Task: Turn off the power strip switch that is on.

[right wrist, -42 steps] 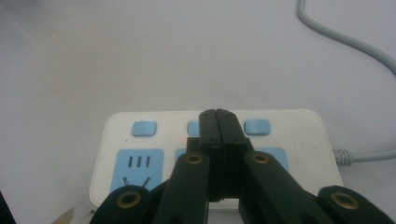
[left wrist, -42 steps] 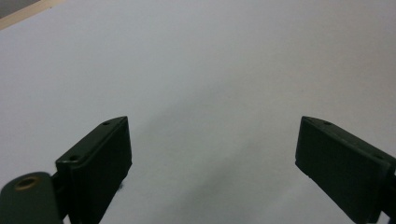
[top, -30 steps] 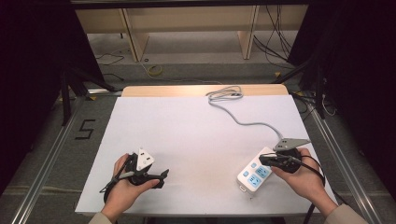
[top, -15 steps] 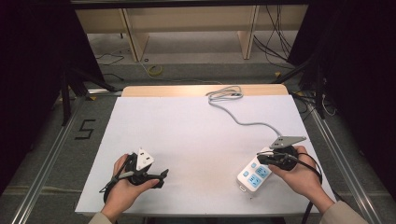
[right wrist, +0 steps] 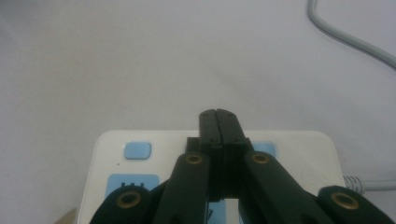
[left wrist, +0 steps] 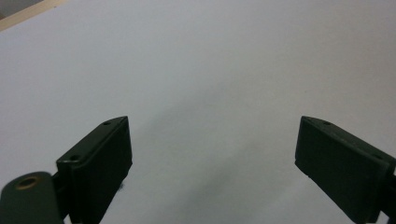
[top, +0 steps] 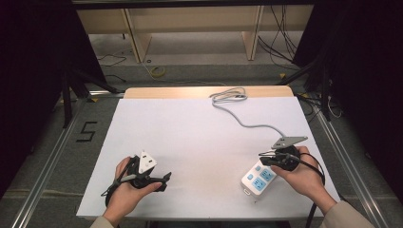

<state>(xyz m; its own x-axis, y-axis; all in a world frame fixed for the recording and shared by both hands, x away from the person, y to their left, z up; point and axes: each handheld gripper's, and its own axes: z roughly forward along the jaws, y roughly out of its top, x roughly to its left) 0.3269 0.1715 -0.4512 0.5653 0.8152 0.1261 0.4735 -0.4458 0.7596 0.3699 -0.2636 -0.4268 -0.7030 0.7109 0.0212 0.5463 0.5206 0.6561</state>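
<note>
White paper covers the table [top: 199, 142], with dark curtains all around. Near the left, the left gripper [top: 159, 179] rests on the paper with its jaws wide apart, holding nothing. Near the right lies the white power strip [top: 258, 178], and its grey cord [top: 247, 124] runs to the far edge. The right gripper [right wrist: 218, 116] has its jaws pressed together over a blue button [right wrist: 137, 150]. A crooked push could miss the button or slide the strip away.

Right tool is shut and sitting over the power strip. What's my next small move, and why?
Probably lower the right tool a touch onto the power strip. Its jaws are shut, tips over the top face between the blue buttons, suited to pressing, not gripping. The left tool is open over bare table and can wait.
</note>
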